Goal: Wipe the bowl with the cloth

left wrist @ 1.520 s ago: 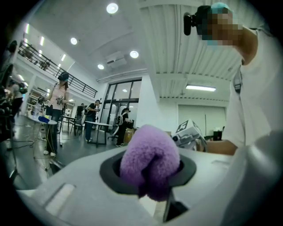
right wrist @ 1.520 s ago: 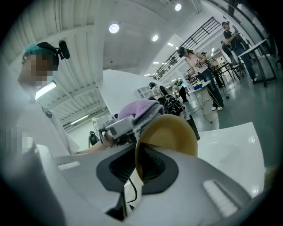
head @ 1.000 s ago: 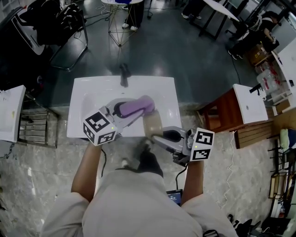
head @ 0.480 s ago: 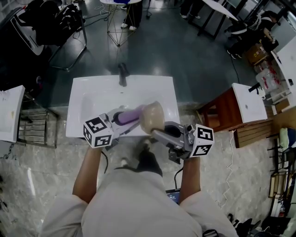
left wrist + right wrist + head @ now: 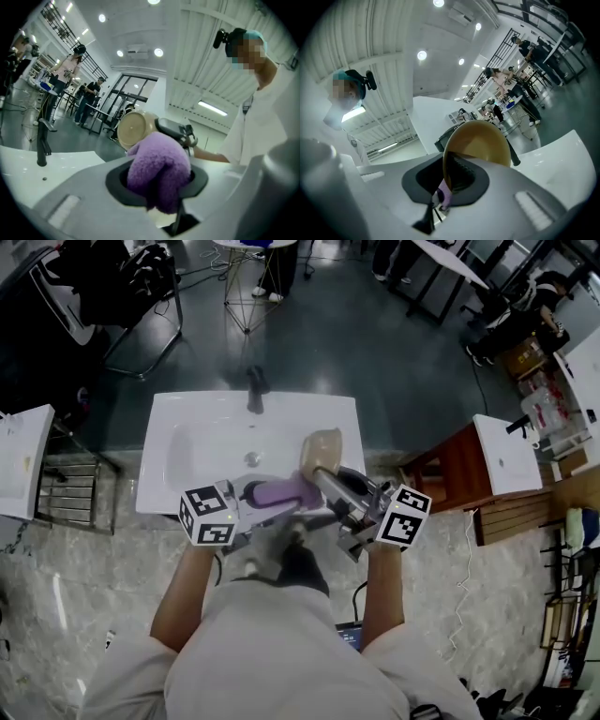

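Standing at a white, flat-rimmed sink (image 5: 192, 409), the person reaches both bare forearms forward with the elbows bent. The two tongs point in toward each other over the sink's front edge. The left gripper (image 5: 265, 493) lies about level. Its jaws are squeezed on a fluffy purple cloth (image 5: 157, 173), which bulges out of them in one fat lump. The right gripper (image 5: 328, 482) lies about level too and is turned inward. Its jaws are pinched almost fully together on the rim of a round tan bowl (image 5: 480, 143). The bowl is up in the air, tipped on its side, over the right front part of the sink. Its flat bottom faces the cloth and its hollow side faces the right gripper. The cloth sits just beside the bowl, but I cannot tell if the two touch. The tips of the left jaws are buried under the cloth. From the head view, the person's hands are mostly hidden under the grippers and their marker cubes. A black tap (image 5: 255, 390) stands at the back of the sink.
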